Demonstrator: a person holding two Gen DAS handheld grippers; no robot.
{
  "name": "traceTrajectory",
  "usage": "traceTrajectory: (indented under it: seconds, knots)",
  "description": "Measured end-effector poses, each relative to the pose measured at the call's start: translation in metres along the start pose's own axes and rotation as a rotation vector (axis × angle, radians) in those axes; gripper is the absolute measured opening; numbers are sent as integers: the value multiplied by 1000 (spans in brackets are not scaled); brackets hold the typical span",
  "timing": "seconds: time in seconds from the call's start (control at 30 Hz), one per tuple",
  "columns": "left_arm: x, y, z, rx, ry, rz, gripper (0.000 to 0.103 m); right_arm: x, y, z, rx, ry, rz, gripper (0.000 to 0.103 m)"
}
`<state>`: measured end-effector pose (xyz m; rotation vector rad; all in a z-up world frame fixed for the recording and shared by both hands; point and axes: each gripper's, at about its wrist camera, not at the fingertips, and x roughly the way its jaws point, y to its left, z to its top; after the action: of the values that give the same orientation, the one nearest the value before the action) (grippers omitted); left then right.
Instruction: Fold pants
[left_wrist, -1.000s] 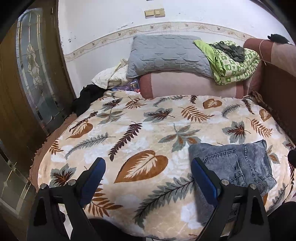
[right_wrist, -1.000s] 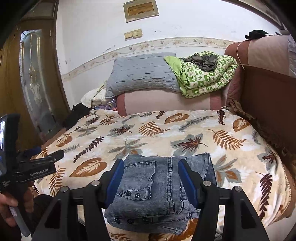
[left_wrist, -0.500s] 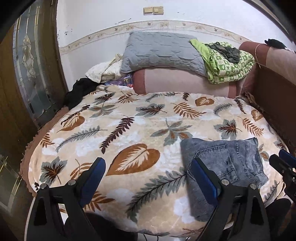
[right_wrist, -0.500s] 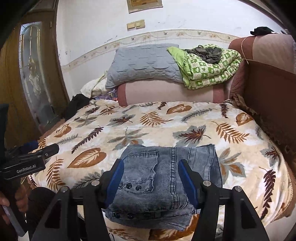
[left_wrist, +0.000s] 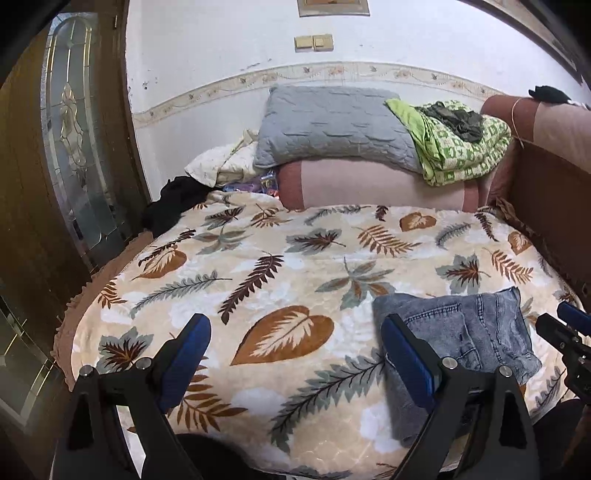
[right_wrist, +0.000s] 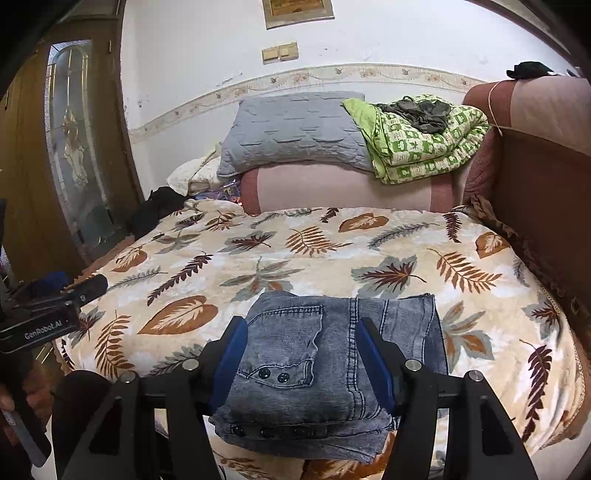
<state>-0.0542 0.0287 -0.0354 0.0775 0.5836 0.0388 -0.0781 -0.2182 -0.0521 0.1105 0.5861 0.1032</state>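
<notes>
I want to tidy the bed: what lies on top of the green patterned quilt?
A crumpled dark olive garment lies on the green patterned quilt. The quilt surface beneath it is hidden.

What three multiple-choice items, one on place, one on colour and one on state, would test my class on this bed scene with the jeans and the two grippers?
1. Where do the folded jeans lie?
A. on the grey pillow
B. near the front edge of the leaf blanket
C. on the floor

2. What colour are the pads of the right gripper?
A. red
B. white
C. blue

3. How is the left gripper?
A. open, holding nothing
B. shut on the jeans
C. shut on the blanket

Answers: B, the jeans rest on the blanket by its near edge; C, blue pads flank the jeans; A, its fingers stand apart over the blanket.
</notes>
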Motion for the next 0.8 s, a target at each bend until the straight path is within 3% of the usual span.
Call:
traceTrajectory:
  seconds: [0.2, 0.8]
  knots:
    - [-5, 2, 1, -20, -17, -10, 94, -4, 1, 2, 1, -15, 0, 65]
    - [0, -1, -6, -32, 30, -57, 94, 2, 18, -4, -26, 18, 25, 65]
